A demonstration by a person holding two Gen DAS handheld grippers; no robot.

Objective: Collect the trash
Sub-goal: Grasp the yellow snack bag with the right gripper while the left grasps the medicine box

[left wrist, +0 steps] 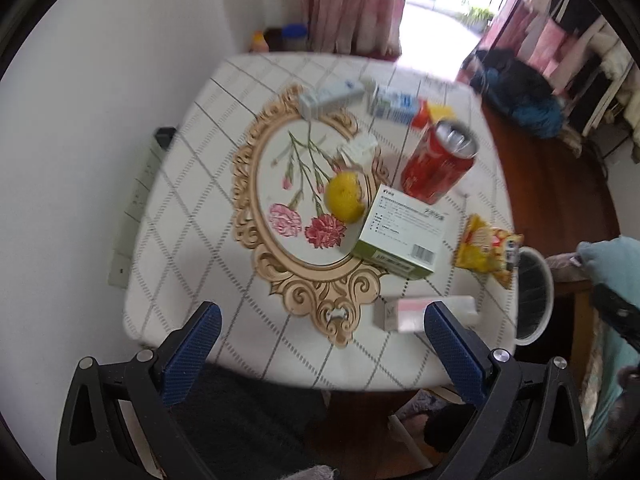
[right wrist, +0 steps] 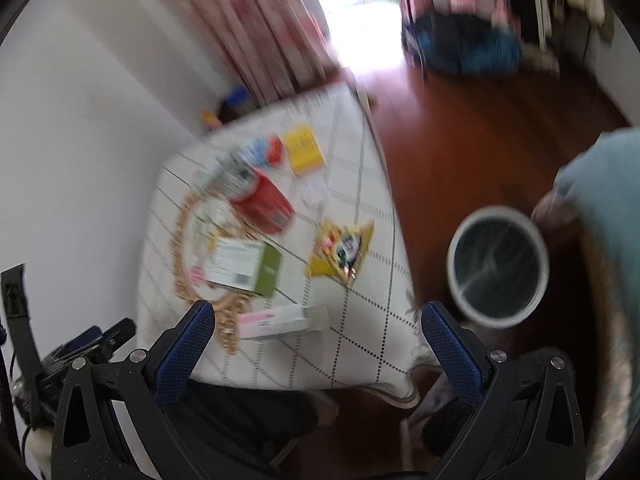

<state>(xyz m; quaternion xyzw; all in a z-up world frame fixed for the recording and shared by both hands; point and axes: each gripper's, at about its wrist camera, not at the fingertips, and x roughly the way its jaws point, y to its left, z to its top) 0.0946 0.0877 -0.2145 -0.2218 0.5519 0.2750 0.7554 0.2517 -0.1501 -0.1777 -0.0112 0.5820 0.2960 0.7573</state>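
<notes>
A plain white wall [left wrist: 100,80] meets pink floral curtains [left wrist: 352,4]; daylight floods the reddish-brown wooden floor [right wrist: 460,140].

Left wrist view: high above the near edge of the table [left wrist: 168,264], facing forward and down across the tabletop toward the curtain [left wrist: 352,4] and bright doorway. Sharp enough.

Right wrist view: also high, set off to the table's right, angled down over the table corner [right wrist: 360,360] and floor; heavily motion-blurred.

Shared: red can [left wrist: 438,164] [right wrist: 262,200], green box [left wrist: 400,236] [right wrist: 244,266], yellow snack packet [left wrist: 486,250] [right wrist: 340,252], white bin [left wrist: 534,296] [right wrist: 498,266].
</notes>
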